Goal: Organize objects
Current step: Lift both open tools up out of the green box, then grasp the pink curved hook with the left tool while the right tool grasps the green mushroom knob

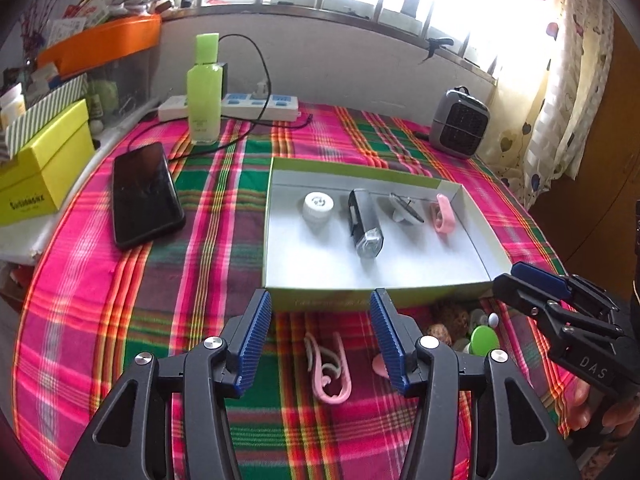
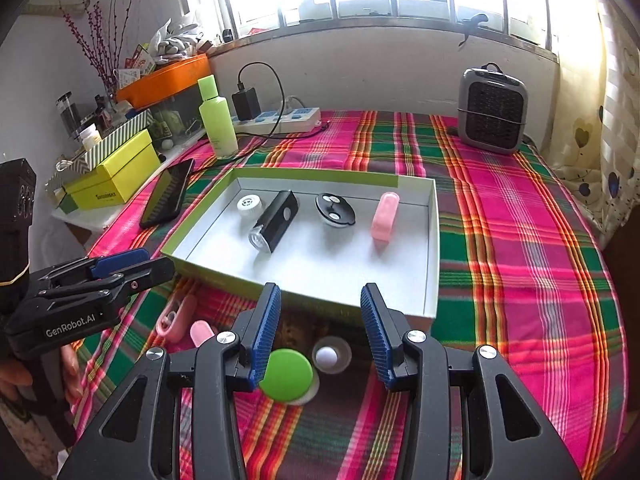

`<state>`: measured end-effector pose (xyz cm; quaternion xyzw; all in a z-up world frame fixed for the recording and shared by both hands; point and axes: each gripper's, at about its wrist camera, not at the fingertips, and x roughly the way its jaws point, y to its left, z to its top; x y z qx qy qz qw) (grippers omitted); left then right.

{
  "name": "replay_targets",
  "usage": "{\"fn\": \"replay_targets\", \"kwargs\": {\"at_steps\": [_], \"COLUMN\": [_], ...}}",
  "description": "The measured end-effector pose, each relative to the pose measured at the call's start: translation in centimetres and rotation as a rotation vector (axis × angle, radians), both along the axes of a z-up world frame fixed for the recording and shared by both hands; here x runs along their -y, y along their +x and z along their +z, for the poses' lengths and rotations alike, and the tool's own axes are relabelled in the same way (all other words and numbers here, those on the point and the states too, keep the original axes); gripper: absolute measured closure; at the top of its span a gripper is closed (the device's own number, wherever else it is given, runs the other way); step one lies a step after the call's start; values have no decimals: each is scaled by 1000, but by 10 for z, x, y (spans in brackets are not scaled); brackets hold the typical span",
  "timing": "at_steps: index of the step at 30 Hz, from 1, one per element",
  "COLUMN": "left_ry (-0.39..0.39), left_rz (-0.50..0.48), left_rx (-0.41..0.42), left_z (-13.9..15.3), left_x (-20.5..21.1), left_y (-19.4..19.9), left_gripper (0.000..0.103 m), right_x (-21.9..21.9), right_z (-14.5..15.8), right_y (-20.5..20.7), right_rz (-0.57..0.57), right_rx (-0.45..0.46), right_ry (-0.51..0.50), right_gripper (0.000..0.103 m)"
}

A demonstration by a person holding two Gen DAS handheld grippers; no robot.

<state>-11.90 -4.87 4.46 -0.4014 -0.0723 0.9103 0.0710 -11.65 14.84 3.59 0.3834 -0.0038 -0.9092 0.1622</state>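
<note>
Currently: sorting small items into tray (image 2: 434,240), frame centre
Left gripper (image 1: 320,334): wide, holding nothing, above pink clip (image 1: 328,368)
Right gripper (image 2: 320,330): wide, holding nothing, over green disc (image 2: 286,374)
Next: lower, close on one item, lift over near tray wall

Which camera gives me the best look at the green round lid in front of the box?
The right wrist view: the green round lid lies almost fully exposed just inside the open right gripper. The left wrist view shows only a sliver of it, behind that gripper's finger.
</note>
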Motion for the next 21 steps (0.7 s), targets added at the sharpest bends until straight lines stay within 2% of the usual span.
{"fn": "replay_targets", "kwargs": {"at_steps": [9,14,21], "left_ry": [23,31,11], "left_rz": [-1,11,7], "left_rx": [42,79,93], "left_z": [-17,-29,-36], "left_x": [4,5,1], "left_y": [8,8,9], "left_gripper": [50,50,50], "right_x": [-7,-6,-3], "right_z": [-7,-12,-26], "right_y": [19,30,31], "right_rz": [7,33,48], "right_rx": [5,4,48], "right_ry": [-37,-49,-54], "right_gripper": [60,55,55]}}
